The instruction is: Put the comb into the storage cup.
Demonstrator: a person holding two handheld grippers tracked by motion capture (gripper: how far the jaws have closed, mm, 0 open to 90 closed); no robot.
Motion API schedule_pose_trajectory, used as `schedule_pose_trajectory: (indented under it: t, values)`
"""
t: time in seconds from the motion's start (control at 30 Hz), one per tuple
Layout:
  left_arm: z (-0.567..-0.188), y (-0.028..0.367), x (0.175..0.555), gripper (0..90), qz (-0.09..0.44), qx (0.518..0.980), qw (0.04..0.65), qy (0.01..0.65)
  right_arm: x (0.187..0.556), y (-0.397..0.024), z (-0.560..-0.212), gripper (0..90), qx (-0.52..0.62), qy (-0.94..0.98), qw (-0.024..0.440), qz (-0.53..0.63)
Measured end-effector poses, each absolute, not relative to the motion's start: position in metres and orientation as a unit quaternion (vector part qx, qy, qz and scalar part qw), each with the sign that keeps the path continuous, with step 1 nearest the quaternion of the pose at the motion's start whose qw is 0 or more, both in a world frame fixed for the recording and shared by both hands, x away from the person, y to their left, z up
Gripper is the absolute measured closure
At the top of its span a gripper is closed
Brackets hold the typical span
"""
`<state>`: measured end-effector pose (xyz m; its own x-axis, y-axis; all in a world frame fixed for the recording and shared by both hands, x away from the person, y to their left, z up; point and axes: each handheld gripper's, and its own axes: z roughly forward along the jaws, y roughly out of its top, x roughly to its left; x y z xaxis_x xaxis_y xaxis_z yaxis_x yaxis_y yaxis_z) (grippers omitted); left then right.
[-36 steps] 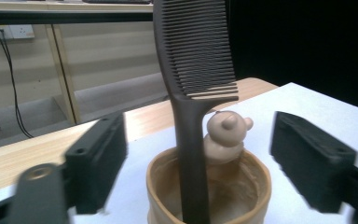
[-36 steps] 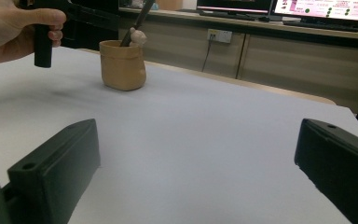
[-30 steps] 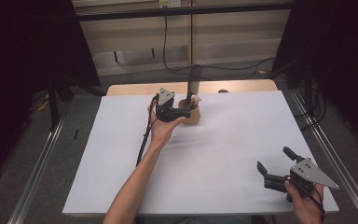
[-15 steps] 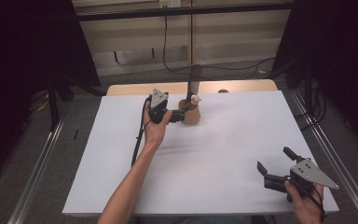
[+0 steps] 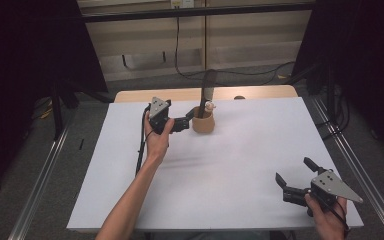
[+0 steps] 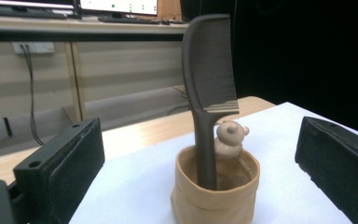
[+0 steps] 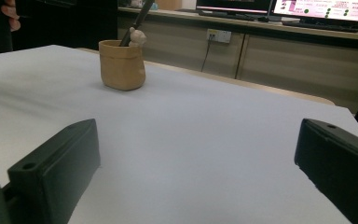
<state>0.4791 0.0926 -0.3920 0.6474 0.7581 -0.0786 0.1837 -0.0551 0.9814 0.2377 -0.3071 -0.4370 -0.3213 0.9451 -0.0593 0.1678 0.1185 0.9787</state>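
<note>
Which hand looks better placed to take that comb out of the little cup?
Left, probably. The left gripper sits right beside the tan cup, jaws open towards the upright comb. The right gripper is at the table's near corner, far away.

We hold two alike tools: the left gripper (image 5: pixel 189 118) and the right gripper (image 5: pixel 291 177) each have a black body topped by a grey three-cornered plate with small holes near its corners. Their jaws are thick black blocks with squared ends and a small round hole in the upper face, as the gripper views show. A black cable (image 5: pixel 141 150) trails from the left one, and our forearms are bare, with no sleeves.
</note>
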Motion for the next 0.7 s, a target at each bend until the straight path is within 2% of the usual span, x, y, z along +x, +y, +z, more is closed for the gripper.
schedule_pose_trajectory:
  t: [0.17,0.7]
  values:
    - [-0.386,0.103,0.475,0.6,0.245,0.683,0.608,0.322,0.238,-0.307,-0.437,0.0,0.436,0.64,0.388,0.5]
    - [-0.382,0.13,0.453,3.3,0.267,0.67,0.616,0.317,0.238,-0.307,-0.437,0.0,0.436,0.639,0.39,0.499]
